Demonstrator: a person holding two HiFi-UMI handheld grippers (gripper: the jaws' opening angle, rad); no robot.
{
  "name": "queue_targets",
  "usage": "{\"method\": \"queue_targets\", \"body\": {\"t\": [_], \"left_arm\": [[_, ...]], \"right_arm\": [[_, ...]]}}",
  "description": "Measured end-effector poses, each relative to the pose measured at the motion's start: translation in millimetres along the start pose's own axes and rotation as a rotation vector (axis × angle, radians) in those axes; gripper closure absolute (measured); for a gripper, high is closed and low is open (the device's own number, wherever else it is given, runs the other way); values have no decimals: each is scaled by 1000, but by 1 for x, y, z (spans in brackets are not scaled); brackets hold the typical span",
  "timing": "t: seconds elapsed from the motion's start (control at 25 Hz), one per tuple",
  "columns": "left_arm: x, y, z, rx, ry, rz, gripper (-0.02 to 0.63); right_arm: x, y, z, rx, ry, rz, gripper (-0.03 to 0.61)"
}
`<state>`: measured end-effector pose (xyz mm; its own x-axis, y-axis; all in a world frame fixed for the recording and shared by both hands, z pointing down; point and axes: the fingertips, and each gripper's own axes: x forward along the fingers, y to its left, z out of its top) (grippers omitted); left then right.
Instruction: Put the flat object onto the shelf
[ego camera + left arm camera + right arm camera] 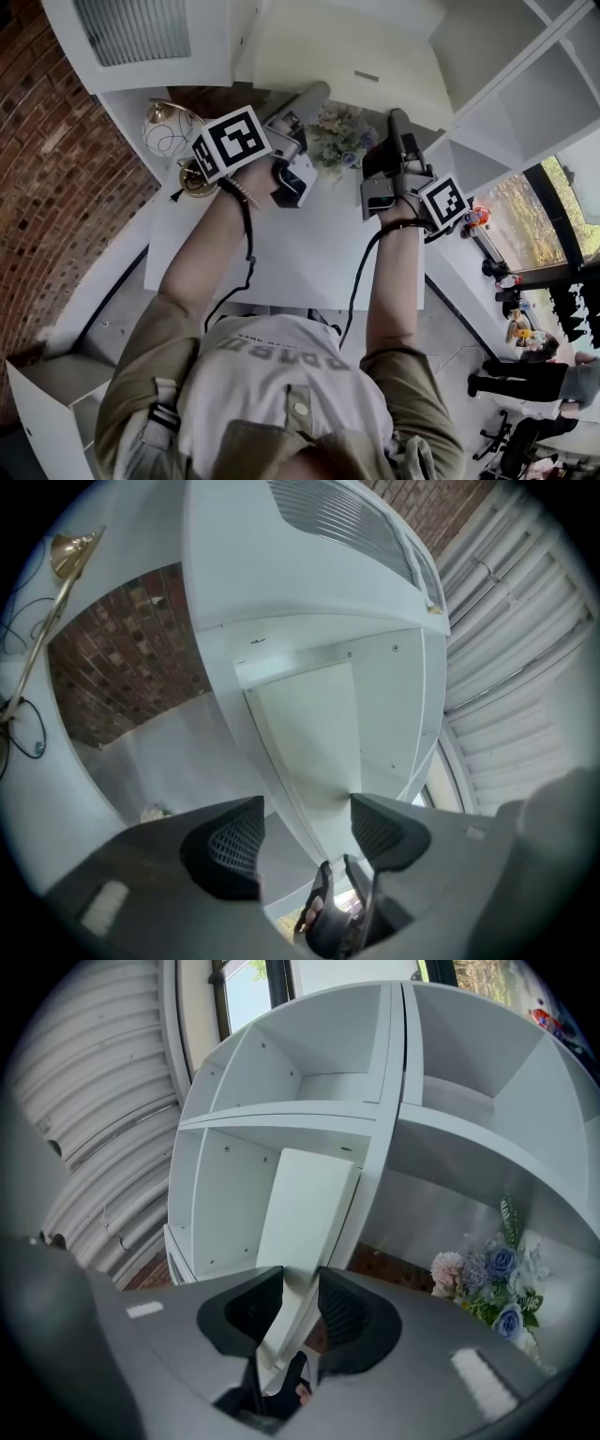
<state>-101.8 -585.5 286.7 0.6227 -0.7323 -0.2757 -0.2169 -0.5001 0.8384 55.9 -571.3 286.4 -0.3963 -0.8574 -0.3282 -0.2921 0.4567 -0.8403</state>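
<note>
A flat pale-cream board [347,47] stands raised above the white table [300,258], in front of the white shelf unit [281,1082]. My right gripper [398,120] is shut on the board's lower edge. In the right gripper view the board [305,1204] rises from between the jaws [300,1302], and both pads press on it. My left gripper [305,103] reaches up beside it at the left. In the left gripper view the board [314,733] runs down into the wide gap of the gripper [305,832], and the pads stand apart from it.
A bunch of artificial flowers [339,136] stands on the table between the grippers, and a gold wire lamp [173,141] sits at the left. Open shelf compartments [525,94] rise at the right. A brick wall [56,141] lies to the left.
</note>
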Motion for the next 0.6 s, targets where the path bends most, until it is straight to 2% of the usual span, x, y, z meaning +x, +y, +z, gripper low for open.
{"method": "queue_targets", "body": {"t": [0.6], "left_arm": [[15, 12, 8, -8, 3, 38, 314]], "right_arm": [[15, -14, 6, -10, 2, -38, 491]]}}
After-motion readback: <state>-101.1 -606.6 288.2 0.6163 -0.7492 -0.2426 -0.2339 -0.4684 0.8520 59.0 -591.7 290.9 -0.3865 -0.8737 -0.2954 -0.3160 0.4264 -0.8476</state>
